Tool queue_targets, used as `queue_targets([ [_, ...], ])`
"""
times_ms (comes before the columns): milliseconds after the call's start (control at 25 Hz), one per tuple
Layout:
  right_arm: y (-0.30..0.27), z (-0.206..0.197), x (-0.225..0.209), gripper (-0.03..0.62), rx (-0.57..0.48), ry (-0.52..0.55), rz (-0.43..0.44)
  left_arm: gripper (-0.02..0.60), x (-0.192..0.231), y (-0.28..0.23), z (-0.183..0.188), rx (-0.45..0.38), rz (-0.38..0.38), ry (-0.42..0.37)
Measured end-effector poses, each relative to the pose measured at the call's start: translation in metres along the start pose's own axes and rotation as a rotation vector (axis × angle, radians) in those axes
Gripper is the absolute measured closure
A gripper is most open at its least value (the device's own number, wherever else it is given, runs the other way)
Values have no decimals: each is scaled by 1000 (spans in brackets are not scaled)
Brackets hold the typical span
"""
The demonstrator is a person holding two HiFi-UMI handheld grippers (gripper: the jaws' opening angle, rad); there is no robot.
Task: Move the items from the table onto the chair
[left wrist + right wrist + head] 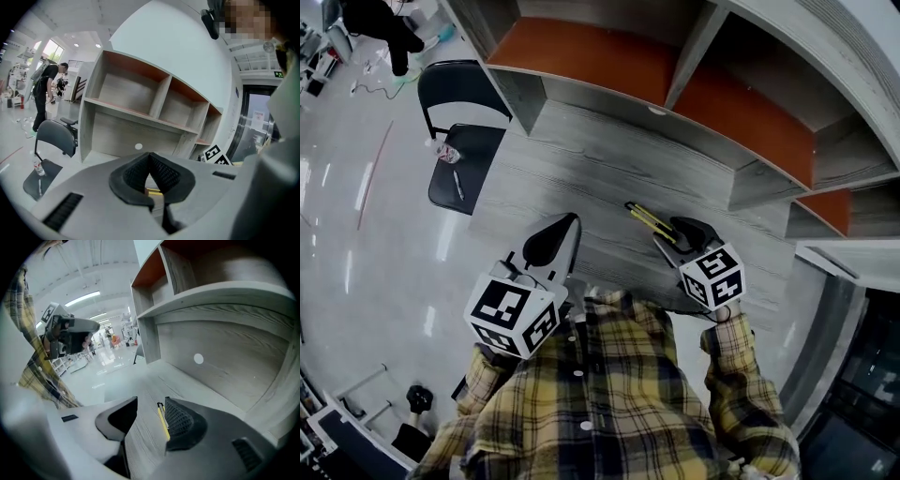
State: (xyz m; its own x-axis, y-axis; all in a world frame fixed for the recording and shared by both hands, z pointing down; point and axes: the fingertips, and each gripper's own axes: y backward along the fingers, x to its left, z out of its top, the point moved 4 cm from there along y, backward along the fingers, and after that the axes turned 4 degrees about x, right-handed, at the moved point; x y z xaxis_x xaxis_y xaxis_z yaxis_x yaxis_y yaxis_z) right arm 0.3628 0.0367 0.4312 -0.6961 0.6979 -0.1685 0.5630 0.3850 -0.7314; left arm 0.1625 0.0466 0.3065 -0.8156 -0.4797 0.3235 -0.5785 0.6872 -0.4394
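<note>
A slim yellow and black tool (649, 219), like a utility knife, lies flat on the grey wooden table (581, 159). My right gripper (673, 234) stands open over its near end. In the right gripper view the tool (162, 420) runs along the inner side of the right pad (180, 420), with bare table up to the left jaw, and the gripper (149, 404) does not press on it. My left gripper (562, 230) hovers shut and empty above the table's near part, its pads (161, 171) meeting. The black chair (483, 150) at the far left holds a small bottle (448, 153) and a pen (458, 184).
A grey shelf unit (675, 84) with orange back panels stands along the table's far side. The shiny floor (375, 244) lies to the left, between me and the chair. A person (389, 28) stands far off at the top left.
</note>
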Motion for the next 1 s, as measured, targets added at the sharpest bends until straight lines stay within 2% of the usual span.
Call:
queue_targets([
  [320,-48,-38,-21,424,151,6,54,577,7,10,-14,41,66,28],
  [680,-95,-79,-46,424,290,53,31,577,11,18,-30,75,126,59],
  [1000,-109,-97,-52,424,339,49,30,577,18,22,-32,62,162,84],
])
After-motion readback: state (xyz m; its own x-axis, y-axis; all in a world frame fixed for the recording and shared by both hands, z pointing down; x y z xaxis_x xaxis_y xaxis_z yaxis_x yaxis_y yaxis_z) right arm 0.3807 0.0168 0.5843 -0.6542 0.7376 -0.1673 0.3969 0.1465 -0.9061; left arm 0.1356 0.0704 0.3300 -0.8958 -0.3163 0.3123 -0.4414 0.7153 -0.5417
